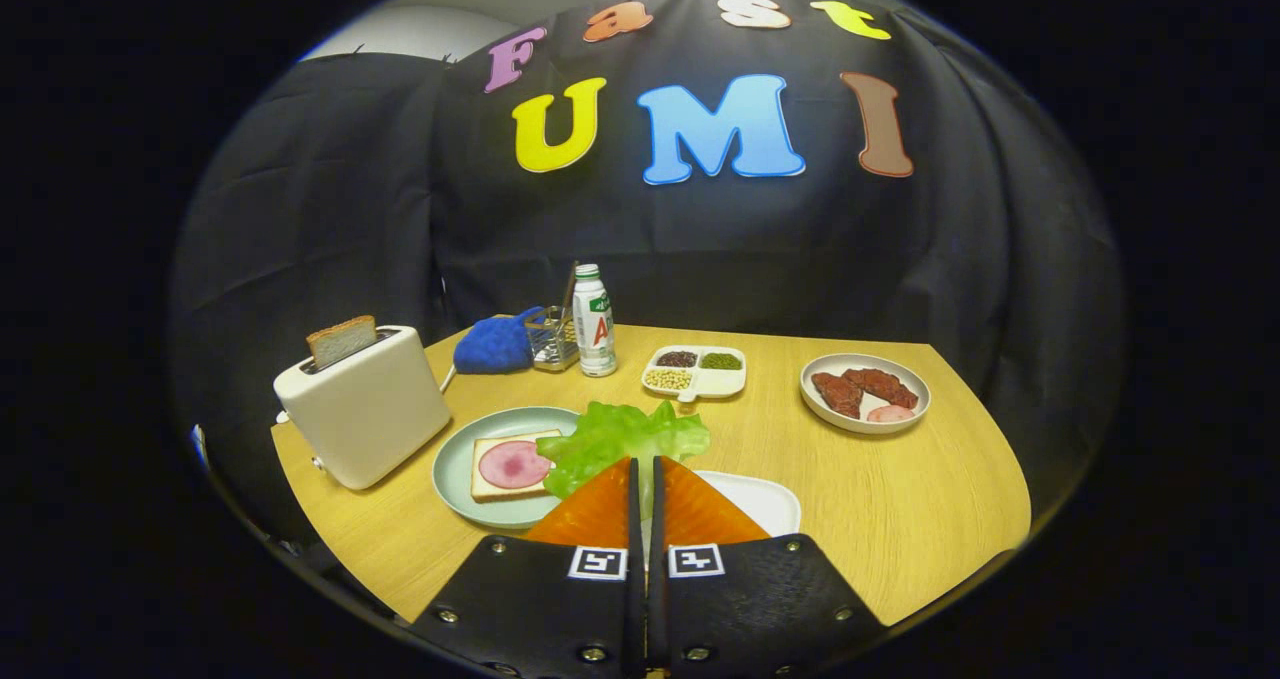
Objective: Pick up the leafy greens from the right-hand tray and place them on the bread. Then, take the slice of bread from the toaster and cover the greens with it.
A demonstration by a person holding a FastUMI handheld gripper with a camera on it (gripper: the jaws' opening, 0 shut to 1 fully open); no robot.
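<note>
Far left of tongs: toaster (pixel 362 417) on worktop (pixel 900 519), bread slice (pixel 341 340) upright in its slot. Just ahead-left of tongs: round plate (pixel 458 459) w/ bread (pixel 490 474) topped by a pink meat slice (pixel 513 464). Tongs (pixel 645 471) clenched on leafy greens (pixel 620 437), leaf held at the tips, fanning out ahead; lower leaf edge prob. over plate rim, hard to tell. Right-hand tray (pixel 765 499) just beside tongs, right. Beyond: blue cloth (pixel 495 347), bottle (pixel 595 321), compartment dish (pixel 695 371). Far right: meat plate (pixel 865 391).
</note>
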